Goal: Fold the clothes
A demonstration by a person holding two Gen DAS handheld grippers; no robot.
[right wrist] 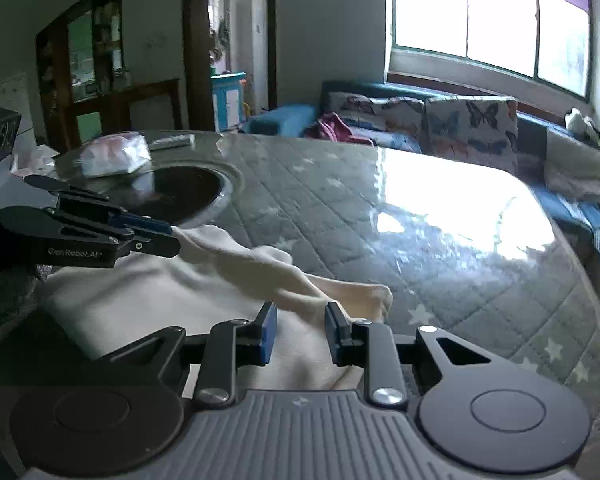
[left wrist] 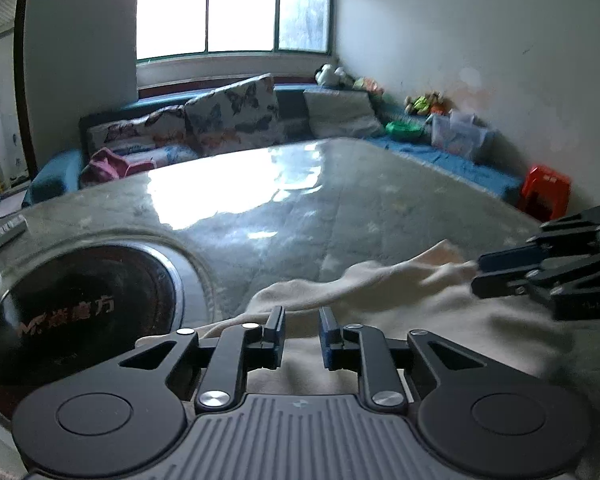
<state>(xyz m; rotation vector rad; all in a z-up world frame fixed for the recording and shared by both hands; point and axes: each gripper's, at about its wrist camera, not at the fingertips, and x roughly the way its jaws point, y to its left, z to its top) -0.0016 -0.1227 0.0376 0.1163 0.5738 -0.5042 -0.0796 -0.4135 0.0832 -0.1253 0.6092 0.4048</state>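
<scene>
A cream garment (left wrist: 380, 300) lies on the quilted, plastic-covered table (left wrist: 300, 200), partly bunched; it also shows in the right wrist view (right wrist: 180, 292). My left gripper (left wrist: 302, 330) has its jaws a little apart over the garment's near edge; in the right wrist view it (right wrist: 174, 238) appears pinched on a fold of the cloth. My right gripper (right wrist: 300, 328) has its jaws apart around a raised fold; in the left wrist view it (left wrist: 476, 274) meets the stretched edge of the cloth.
A round dark cooktop (left wrist: 88, 312) is set into the table at the left. A wrapped packet (right wrist: 114, 154) and a remote (right wrist: 170, 142) lie beyond it. A sofa with butterfly cushions (left wrist: 232, 112) lines the far side, and a red stool (left wrist: 546, 190) stands right.
</scene>
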